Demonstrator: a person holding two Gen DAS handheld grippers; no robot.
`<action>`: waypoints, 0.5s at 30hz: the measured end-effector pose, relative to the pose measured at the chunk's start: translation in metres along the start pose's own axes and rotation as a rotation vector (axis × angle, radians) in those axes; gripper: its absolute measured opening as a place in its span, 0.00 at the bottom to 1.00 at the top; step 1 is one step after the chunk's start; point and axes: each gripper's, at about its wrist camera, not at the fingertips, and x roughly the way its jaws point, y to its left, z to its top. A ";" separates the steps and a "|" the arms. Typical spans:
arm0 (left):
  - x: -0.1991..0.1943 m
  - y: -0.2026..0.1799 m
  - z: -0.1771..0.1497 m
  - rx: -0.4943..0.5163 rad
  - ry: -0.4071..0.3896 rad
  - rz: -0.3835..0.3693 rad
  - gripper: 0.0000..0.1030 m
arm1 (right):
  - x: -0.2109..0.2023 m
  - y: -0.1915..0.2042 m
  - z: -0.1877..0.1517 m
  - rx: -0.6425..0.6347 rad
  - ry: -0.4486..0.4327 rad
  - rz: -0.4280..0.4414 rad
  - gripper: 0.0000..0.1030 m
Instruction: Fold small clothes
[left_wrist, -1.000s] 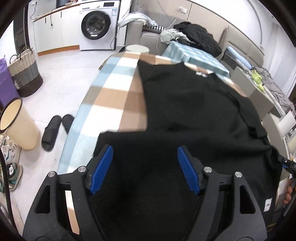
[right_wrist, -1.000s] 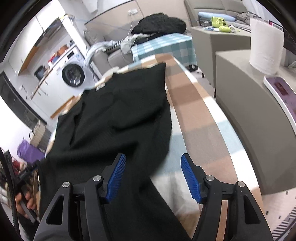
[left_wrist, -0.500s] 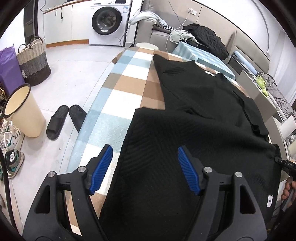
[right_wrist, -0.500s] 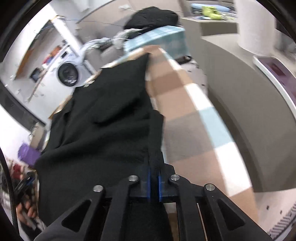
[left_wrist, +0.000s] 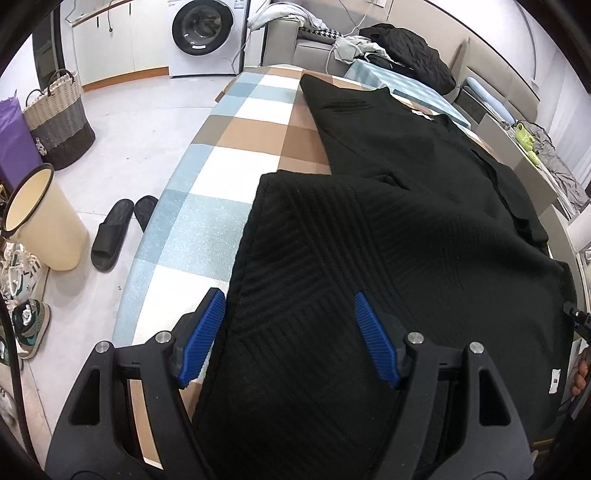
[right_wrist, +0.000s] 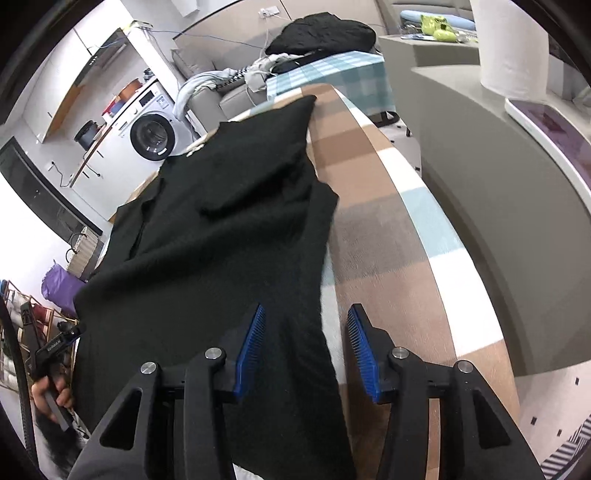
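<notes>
Checkered table (left_wrist: 236, 122) bears black garment (left_wrist: 388, 236) beneath both grippers (jaws parted).

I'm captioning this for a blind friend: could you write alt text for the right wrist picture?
A black knitted garment lies spread on a table covered with a checked cloth. In the foreground the right gripper has just been opening its blue-padded jaws; the garment's edge lies between them, unpinched. Behind stand a washing machine and a cluttered sofa.
</notes>
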 end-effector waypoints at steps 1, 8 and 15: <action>0.001 0.001 0.001 -0.002 0.001 -0.003 0.68 | -0.001 -0.002 -0.002 0.001 0.001 -0.002 0.46; 0.009 0.000 0.012 0.014 0.009 -0.024 0.63 | -0.005 0.000 -0.008 -0.014 0.008 0.001 0.46; -0.001 0.001 0.002 0.000 -0.027 -0.077 0.06 | -0.007 0.000 -0.016 -0.067 0.018 -0.004 0.46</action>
